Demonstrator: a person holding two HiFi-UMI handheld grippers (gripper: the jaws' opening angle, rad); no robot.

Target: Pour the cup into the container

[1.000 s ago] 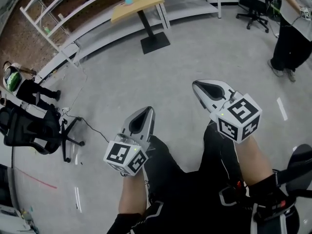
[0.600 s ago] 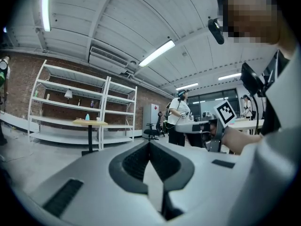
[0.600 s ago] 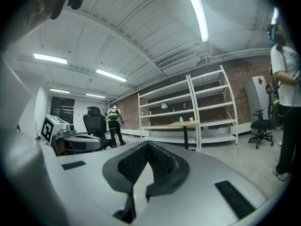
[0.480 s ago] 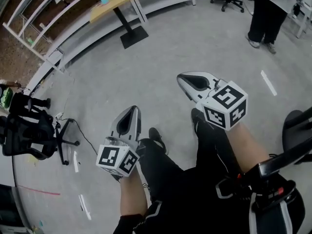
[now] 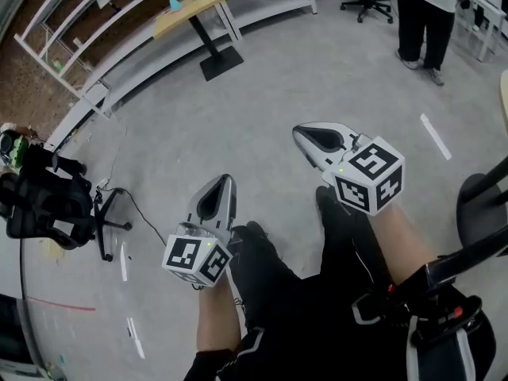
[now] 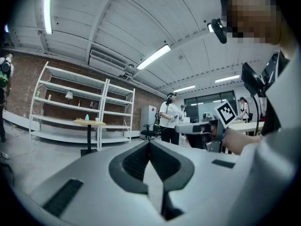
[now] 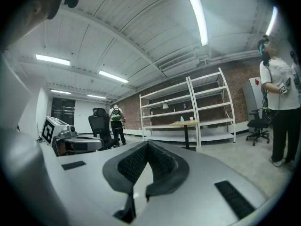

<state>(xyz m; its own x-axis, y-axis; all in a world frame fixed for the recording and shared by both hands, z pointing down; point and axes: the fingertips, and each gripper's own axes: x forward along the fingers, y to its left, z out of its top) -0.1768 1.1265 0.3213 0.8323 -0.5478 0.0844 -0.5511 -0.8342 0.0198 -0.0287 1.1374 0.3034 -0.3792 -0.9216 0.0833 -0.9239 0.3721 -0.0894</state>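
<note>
Nearest me, my left gripper (image 5: 225,179) and right gripper (image 5: 297,132) are both clenched on nothing, pointing level over bare floor (image 5: 302,78). The cup (image 7: 190,119) is well off, a small pale thing on the table (image 5: 189,12) before the shelves (image 7: 212,136). Beside it is a teal item (image 5: 175,4) that may be the container, though it's too small to be sure. I expect the cup to be light, with contents ready to slosh. I'd take it by the side wall, upright.

Probably a lab: brick wall (image 7: 240,88), bare shelving (image 7: 209,108), office chair (image 5: 48,205).
</note>
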